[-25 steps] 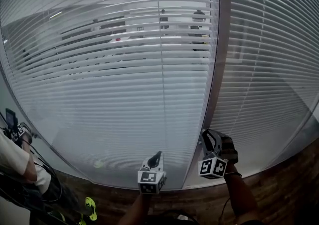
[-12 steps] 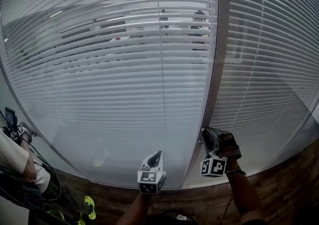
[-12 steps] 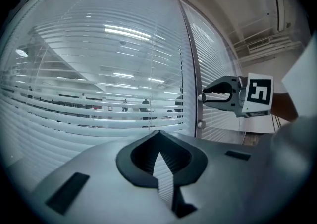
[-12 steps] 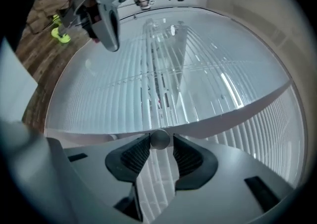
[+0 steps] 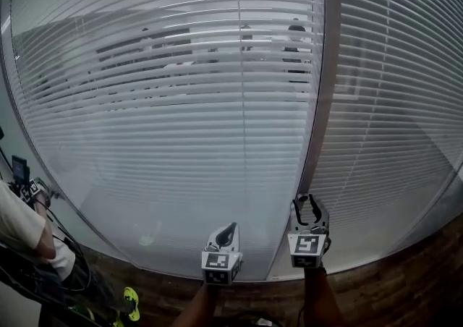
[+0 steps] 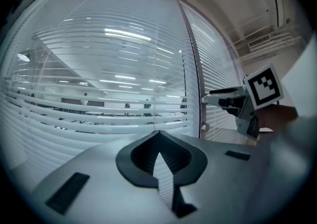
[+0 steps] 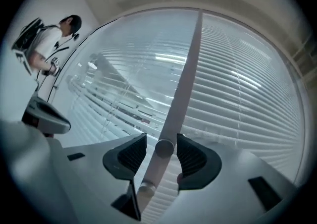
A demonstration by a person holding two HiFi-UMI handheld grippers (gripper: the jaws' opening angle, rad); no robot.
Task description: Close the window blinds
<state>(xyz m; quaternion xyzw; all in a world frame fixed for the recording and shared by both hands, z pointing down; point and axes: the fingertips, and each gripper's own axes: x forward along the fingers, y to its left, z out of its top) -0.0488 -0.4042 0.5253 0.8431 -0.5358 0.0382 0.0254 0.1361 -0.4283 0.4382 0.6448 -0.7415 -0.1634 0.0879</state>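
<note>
Low right of centre in the head view, the right gripper (image 5: 309, 206), jaws just spread, straddles without pinching the small, smooth, likely stiff knob (image 7: 165, 148) on the post (image 5: 318, 101) between the blinds (image 5: 181, 101), best taken by its round rim; the left gripper (image 5: 226, 230) is pressed together.

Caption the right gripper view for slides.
Right gripper, jaws just opened, straddling the round knob on the window post.

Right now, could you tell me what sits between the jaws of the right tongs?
A round knob on the window frame post, clear of both pads; the right tongs have just been opening. The right gripper view shows it.
</note>
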